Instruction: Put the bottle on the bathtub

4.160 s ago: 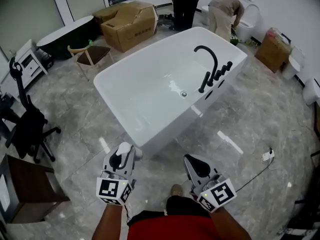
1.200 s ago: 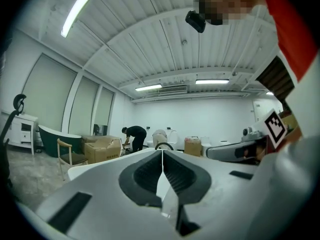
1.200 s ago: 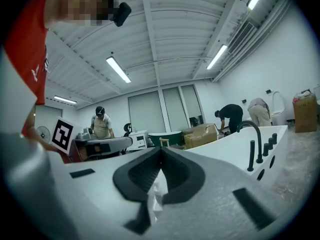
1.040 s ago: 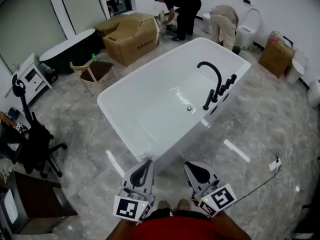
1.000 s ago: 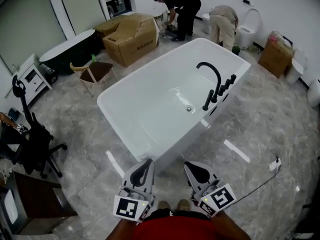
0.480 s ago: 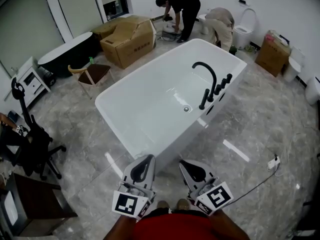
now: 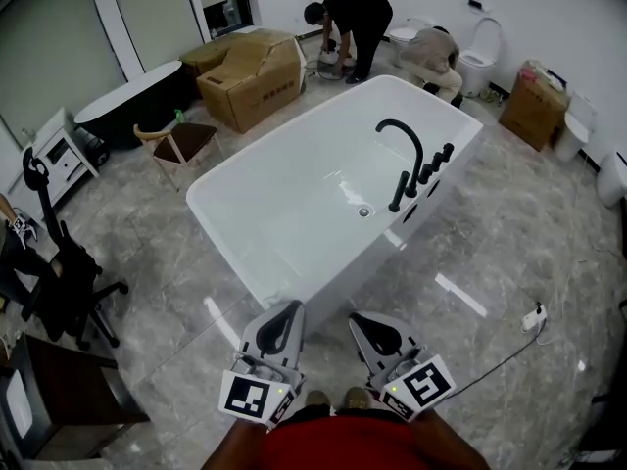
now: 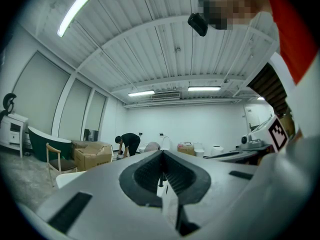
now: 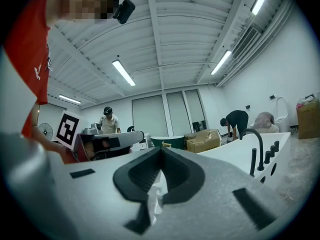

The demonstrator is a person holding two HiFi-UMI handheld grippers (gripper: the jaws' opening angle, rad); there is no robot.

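Note:
The white bathtub (image 7: 294,213) with a black faucet (image 7: 404,155) stands in the middle of the head view, just ahead of both grippers. No bottle shows in any view. My left gripper (image 7: 290,308) is held low near the tub's near corner, jaws closed together with nothing between them. Beside it, my right gripper (image 7: 357,318) is shut and empty too. In the right gripper view the tub's side (image 9: 235,151) and faucet (image 9: 255,144) lie to the right beyond the closed jaws.
A black office chair (image 7: 59,262) and a dark cabinet (image 7: 59,380) stand at the left. A wooden chair (image 7: 176,135), a cardboard box (image 7: 255,62) and a dark tub (image 7: 127,91) sit behind. Two people (image 7: 353,18) bend at the far wall. A power strip (image 7: 534,316) lies on the floor at the right.
About four seconds ago the left gripper was further left with something white at its jaws; now it is beside the right one, empty. In the last second the grippers barely moved.

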